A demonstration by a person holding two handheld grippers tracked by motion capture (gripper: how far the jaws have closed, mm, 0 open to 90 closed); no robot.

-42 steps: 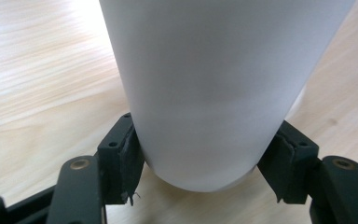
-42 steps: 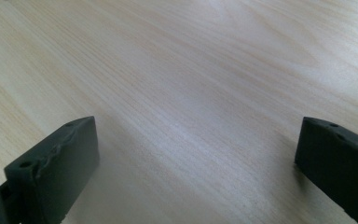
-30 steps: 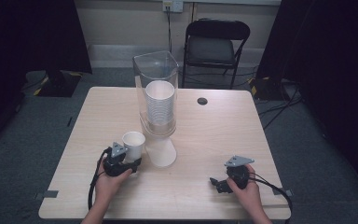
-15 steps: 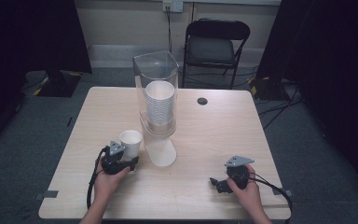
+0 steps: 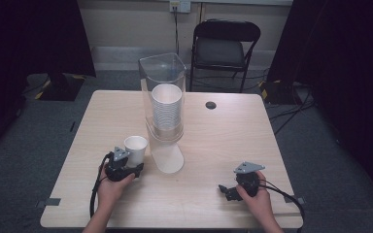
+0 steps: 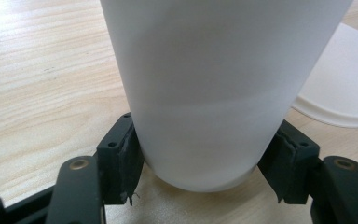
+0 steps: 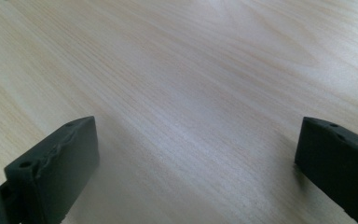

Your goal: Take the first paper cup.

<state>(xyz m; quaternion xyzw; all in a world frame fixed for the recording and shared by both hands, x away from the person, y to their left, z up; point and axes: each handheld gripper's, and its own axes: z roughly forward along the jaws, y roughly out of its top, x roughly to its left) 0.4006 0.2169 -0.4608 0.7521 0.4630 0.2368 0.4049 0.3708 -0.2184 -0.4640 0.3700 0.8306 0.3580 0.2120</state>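
A white paper cup (image 5: 136,147) stands upright on the wooden table (image 5: 223,145), left of the dispenser's white base (image 5: 168,159). My left gripper (image 5: 135,164) is shut on the cup low on its wall. In the left gripper view both pads (image 6: 129,163) press the cup (image 6: 214,88) near its bottom, and the cup's base rests on the wood. My right gripper (image 5: 227,191) lies near the table's front right, held by a hand. Its jaws (image 7: 196,154) stand open over bare wood with nothing between them.
A clear dispenser tube (image 5: 163,77) holding a stack of white cups (image 5: 166,112) rises at the table's middle. A small black round spot (image 5: 211,105) sits behind and right of it. A black folding chair (image 5: 226,48) stands beyond the far edge.
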